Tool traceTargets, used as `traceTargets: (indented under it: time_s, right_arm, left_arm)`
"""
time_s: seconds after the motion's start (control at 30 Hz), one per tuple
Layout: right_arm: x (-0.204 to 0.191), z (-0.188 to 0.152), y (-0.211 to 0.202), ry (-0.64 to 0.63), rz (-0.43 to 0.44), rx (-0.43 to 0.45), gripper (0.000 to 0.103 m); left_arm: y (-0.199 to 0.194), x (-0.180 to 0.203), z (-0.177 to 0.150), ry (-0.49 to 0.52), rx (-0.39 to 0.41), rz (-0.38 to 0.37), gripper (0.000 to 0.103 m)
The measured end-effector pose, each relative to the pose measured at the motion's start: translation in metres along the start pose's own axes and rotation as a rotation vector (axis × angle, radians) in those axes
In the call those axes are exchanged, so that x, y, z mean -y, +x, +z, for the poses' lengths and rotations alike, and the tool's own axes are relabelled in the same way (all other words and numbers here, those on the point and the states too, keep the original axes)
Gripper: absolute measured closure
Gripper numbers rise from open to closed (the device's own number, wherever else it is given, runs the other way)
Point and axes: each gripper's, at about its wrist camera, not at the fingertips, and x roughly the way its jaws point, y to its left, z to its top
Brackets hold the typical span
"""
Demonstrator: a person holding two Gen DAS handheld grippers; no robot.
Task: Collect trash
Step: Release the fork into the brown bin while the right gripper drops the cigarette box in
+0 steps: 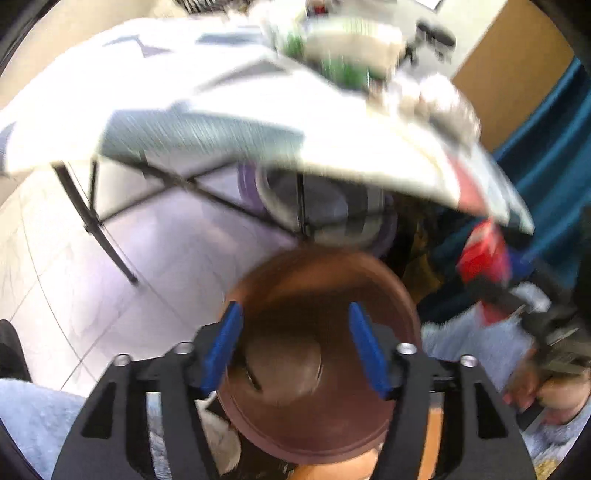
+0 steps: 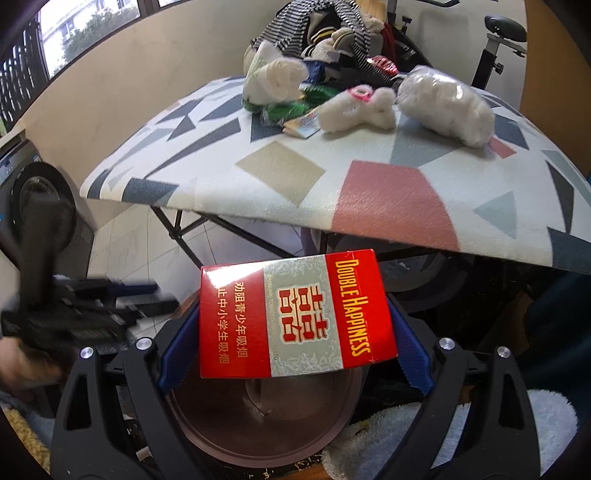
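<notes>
At the far left of the right wrist view a window (image 2: pixel 88 26) shows greenery, and below it, at the left edge, the left claw (image 2: pixel 147 299) reaches in blurred, apart from the box. In its own view this left claw (image 1: pixel 295 347) stands wide with nothing between its blue pads, poised over a brown bin (image 1: pixel 321 354) whose round rim fills the near middle; a small thing lying at the bin's bottom is too blurred to tell. Across the middle spreads the worktop (image 2: pixel 295 173), covered in a cloth of grey, navy, beige and red shapes, resting on a black folding frame (image 2: pixel 184 229) above the tiled floor (image 2: pixel 122 251). On its far side lie a white wad (image 2: pixel 280 79), green wrappers (image 2: pixel 288 109), a fluffy white piece (image 2: pixel 354 107) and, further right, a clear bag of white stuffing (image 2: pixel 447 107), with striped clothing (image 2: pixel 317 26) heaped behind. Nearer, below the worktop's edge, the right claw (image 2: pixel 295 332) is clamped on a cigarette box (image 2: pixel 295 314), held sideways above the bin (image 2: pixel 266 417): red with a silver middle band, gold "Double Happiness" lettering and Chinese characters. At the right stand an exercise bike (image 2: pixel 498 40) and a white towel (image 2: pixel 443 435).
</notes>
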Motion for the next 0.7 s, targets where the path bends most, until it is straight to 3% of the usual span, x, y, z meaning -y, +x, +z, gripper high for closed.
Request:
traceTargets:
  time_s: [0.1,0.27,0.37,0.7]
  right_arm:
    - [-0.008,-0.003,0.014,-0.036,0.0,-0.05,0.013]
    - [-0.022,-0.008,0.041,-0.099,-0.008,-0.133,0.013]
    - [-0.025,-0.01,0.054,-0.105,-0.021,-0.177,0.013]
    - [-0.025,-0.014,0.064,-0.085,-0.021,-0.218,0.013]
  left_arm:
    - [-0.032,-0.003,0.007,-0.018,0.132,0.021,0.023]
    - [-0.065,-0.001,0.013,0.003,0.254,0.029,0.011]
    - [-0.072,0.002,0.014,0.033,0.284,0.05,0.006]
    - [-0.064,-0.009,0.014,0.018,0.276,0.119,0.006]
